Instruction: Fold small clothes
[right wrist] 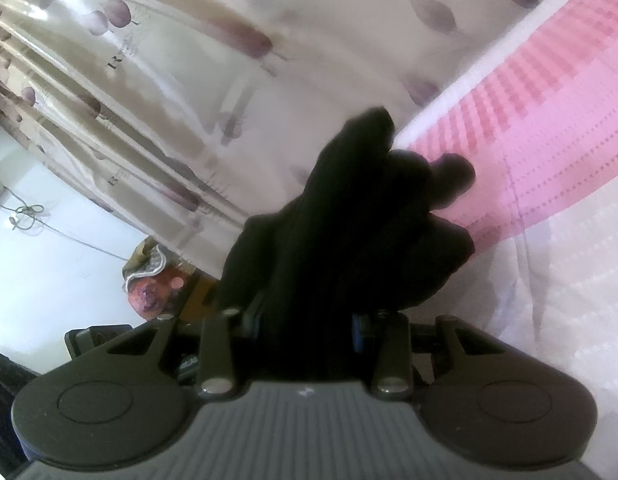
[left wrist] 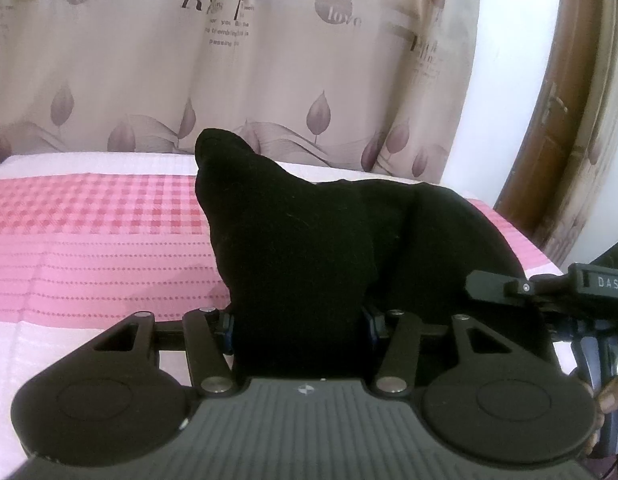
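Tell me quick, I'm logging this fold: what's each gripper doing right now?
Left gripper: closed on the black garment, bunched between its fingers.
Right gripper: closed on the same black garment.

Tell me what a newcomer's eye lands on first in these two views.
First, the black garment bunched up in mid-frame, clamped in the left gripper over the pink checked bedspread. In the right wrist view the same dark cloth fills the right gripper. Behind hangs a leaf-print curtain with "love" on it.
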The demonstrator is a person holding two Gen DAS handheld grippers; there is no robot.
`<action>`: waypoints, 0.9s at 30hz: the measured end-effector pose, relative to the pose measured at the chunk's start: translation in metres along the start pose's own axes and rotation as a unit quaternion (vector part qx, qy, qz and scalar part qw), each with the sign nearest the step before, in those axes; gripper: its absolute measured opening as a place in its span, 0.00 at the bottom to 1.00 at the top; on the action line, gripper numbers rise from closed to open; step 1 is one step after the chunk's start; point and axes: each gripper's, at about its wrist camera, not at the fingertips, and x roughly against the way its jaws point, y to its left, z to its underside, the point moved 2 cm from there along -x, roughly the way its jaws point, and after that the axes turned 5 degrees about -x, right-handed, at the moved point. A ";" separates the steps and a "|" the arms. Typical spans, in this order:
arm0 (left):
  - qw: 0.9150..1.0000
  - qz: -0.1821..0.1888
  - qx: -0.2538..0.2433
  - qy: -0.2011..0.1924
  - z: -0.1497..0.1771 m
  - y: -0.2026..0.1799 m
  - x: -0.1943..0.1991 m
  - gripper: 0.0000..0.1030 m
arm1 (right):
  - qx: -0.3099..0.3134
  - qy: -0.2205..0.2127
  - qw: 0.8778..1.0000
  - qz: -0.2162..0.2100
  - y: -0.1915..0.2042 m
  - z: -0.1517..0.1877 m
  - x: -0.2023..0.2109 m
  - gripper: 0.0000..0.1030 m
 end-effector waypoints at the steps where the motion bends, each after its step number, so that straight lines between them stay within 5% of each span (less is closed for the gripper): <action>1: 1.000 0.000 0.000 0.000 0.000 0.000 -0.001 0.51 | -0.001 0.000 1.000 0.001 -0.001 0.001 0.000 0.37; 17: 1.000 -0.012 0.006 0.018 0.020 0.010 -0.030 0.52 | 0.024 0.001 0.998 0.060 -0.022 0.006 -0.006 0.37; 27: 0.999 -0.041 0.002 0.012 0.029 0.011 -0.037 0.66 | 0.105 -0.002 0.985 0.136 -0.022 0.020 -0.008 0.38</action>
